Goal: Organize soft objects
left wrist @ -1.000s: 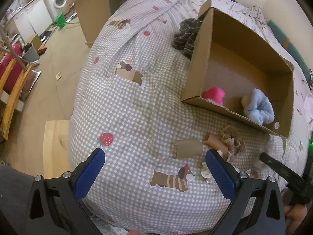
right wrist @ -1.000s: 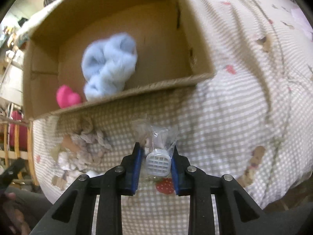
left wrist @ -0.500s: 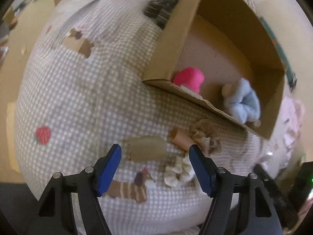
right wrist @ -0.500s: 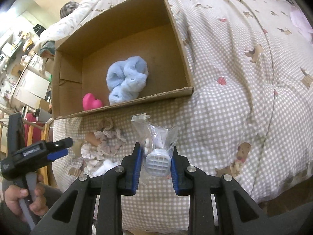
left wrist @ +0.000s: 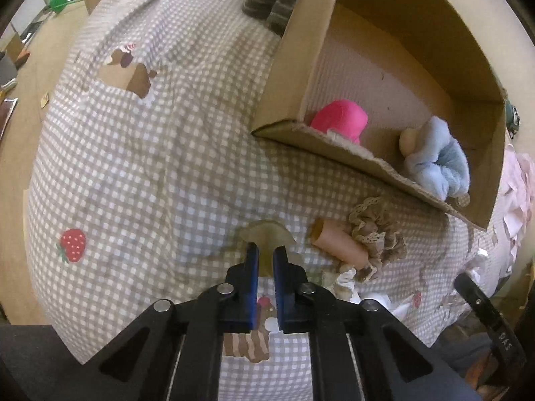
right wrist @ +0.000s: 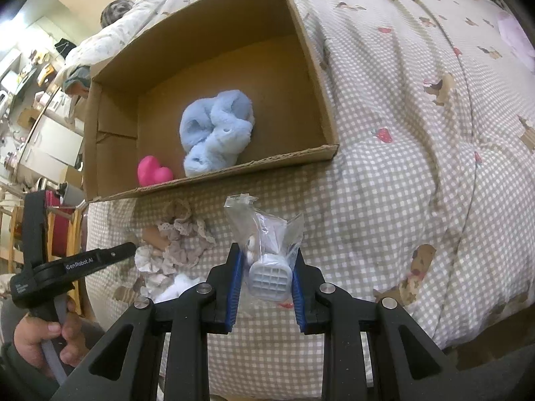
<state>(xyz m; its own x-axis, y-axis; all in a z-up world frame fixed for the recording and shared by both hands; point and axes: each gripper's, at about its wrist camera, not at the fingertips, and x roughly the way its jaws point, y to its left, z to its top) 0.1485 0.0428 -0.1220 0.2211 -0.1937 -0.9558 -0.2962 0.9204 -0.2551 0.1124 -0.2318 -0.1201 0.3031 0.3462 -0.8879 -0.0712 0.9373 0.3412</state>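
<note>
An open cardboard box [left wrist: 287, 77] [right wrist: 314, 63] lies on the checked bedspread. It holds a pink heart-shaped soft toy [left wrist: 341, 122] [right wrist: 153, 175] and a light blue plush [left wrist: 438, 163] [right wrist: 215, 133]. My left gripper [left wrist: 265, 257] is shut on a flat olive-tan soft piece [left wrist: 267, 232] on the bed. Beside it lie a peach tube [left wrist: 337, 242] and lace scrunchies [left wrist: 378, 234] [right wrist: 182, 240]. My right gripper [right wrist: 267, 267] is shut on a clear plastic bag holding a white gridded piece [right wrist: 269, 250], held above the bed in front of the box.
A dark striped cloth [left wrist: 271, 0] lies behind the box's left wall. White and pink fabric [left wrist: 515, 197] lies at the right. The bed's left edge drops to a wooden floor [left wrist: 30, 77]. The left gripper's body and the hand holding it [right wrist: 43, 280] show in the right wrist view.
My left gripper has gone from wide open to shut on the olive-tan piece after moving in toward it. My right gripper has lifted back from the box, still holding the bag.
</note>
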